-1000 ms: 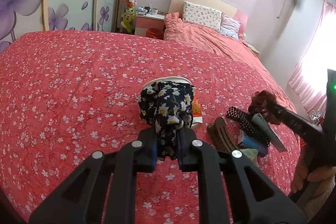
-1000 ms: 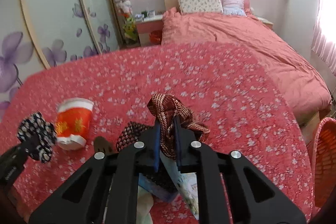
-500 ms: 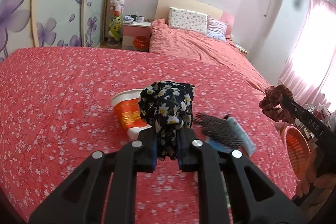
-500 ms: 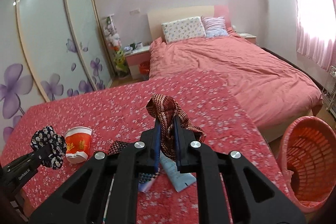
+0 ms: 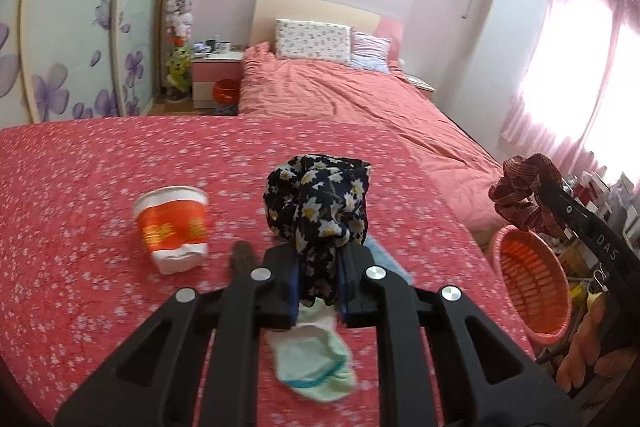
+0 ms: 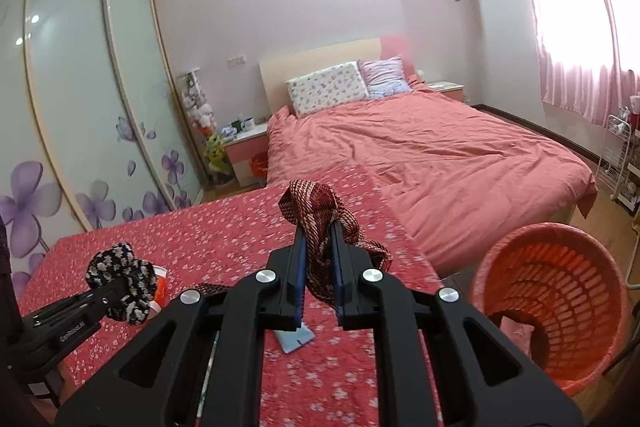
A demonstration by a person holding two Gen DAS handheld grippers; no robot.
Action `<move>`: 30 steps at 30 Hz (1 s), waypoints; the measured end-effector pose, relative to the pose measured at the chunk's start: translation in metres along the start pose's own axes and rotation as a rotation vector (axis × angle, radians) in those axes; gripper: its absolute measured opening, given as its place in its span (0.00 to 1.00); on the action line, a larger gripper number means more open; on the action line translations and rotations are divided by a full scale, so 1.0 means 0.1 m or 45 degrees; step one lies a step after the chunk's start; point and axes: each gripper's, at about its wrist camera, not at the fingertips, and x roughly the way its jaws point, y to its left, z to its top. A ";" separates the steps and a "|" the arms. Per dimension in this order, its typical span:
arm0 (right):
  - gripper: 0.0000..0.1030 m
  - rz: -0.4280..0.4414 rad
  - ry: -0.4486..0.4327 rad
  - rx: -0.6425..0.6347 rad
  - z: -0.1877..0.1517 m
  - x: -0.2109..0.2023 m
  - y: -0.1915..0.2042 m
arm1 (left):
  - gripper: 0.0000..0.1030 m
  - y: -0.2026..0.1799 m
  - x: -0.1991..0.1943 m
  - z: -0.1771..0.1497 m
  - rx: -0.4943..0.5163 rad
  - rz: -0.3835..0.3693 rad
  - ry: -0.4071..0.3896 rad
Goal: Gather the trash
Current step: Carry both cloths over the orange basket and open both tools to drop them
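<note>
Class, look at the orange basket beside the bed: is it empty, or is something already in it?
Not empty: a pale pink item lies at the bottom of the orange basket.

Navy daisy-print fabric scrunchie [image 5: 318, 205] mid-frame, maroon woven-stripe scrunchie [image 6: 320, 227], orange-banded white paper cup [image 5: 172, 227], pale mint sock [image 5: 316, 359], orange plastic lattice basket [image 6: 560, 307] lower right, red white-flowered bedspread [image 5: 100, 187]

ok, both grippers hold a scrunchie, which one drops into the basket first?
Right, probably. The right gripper, shut on the red scrunchie, is beside the orange basket. The left gripper with the floral scrunchie hangs over the bedspread, farther off.
</note>
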 end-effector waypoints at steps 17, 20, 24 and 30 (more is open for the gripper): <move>0.11 -0.127 -0.161 0.155 -0.08 -0.59 -0.85 | 0.14 -1.18 0.18 -0.07 0.164 -0.239 0.035; 0.11 -0.164 -0.182 0.172 -0.08 -0.65 -1.01 | 0.14 -1.42 0.23 -0.11 0.202 -0.285 0.048; 0.11 -0.231 -0.199 0.184 -0.11 -0.68 -1.24 | 0.14 -1.77 0.34 -0.16 0.257 -0.338 0.067; 0.11 -0.290 -0.190 0.237 -0.18 -0.68 -1.56 | 0.15 -2.30 0.51 -0.27 0.337 -0.416 0.105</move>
